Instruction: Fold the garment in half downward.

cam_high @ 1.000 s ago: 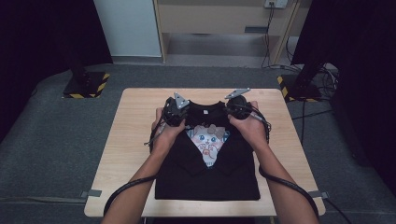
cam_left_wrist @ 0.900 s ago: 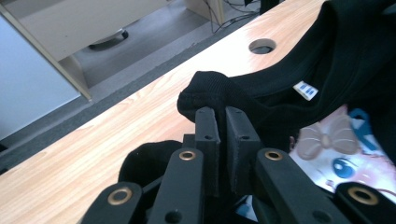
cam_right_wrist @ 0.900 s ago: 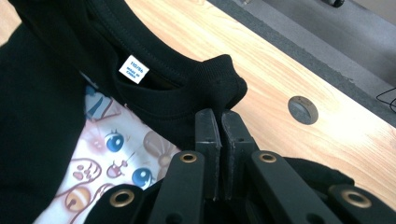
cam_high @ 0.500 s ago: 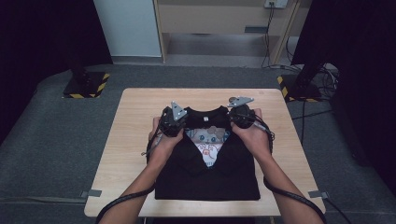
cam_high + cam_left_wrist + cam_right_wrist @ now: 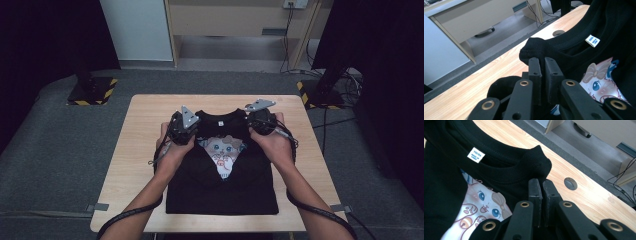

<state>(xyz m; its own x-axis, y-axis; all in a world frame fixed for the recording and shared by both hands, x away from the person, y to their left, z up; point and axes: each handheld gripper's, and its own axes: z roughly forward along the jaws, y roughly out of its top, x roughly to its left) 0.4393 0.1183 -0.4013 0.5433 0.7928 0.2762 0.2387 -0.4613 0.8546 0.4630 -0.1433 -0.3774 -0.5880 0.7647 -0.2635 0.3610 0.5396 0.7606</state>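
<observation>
Right gripper view: your right hand-held gripper (image 5: pixel 541 183) pinches the black T-shirt (image 5: pixel 446 177) at its collar, whose white label (image 5: pixel 476 155) reads "MADE IN CHINA". Your left hand-held gripper (image 5: pixel 542 62) pinches the collar's other side. T-shirt lies toward the surface's (image 5: pixel 142 130) near edge.

A: Any room around the shirt (image 5: pixel 222 185)?
B: Bare table (image 5: pixel 140 150) on the left, right and far sides. Only a round hole (image 5: pixel 570 183) in the wood by the far edge.
A: Anything standing on it?
B: Just the shirt, flat mid-table.
</observation>
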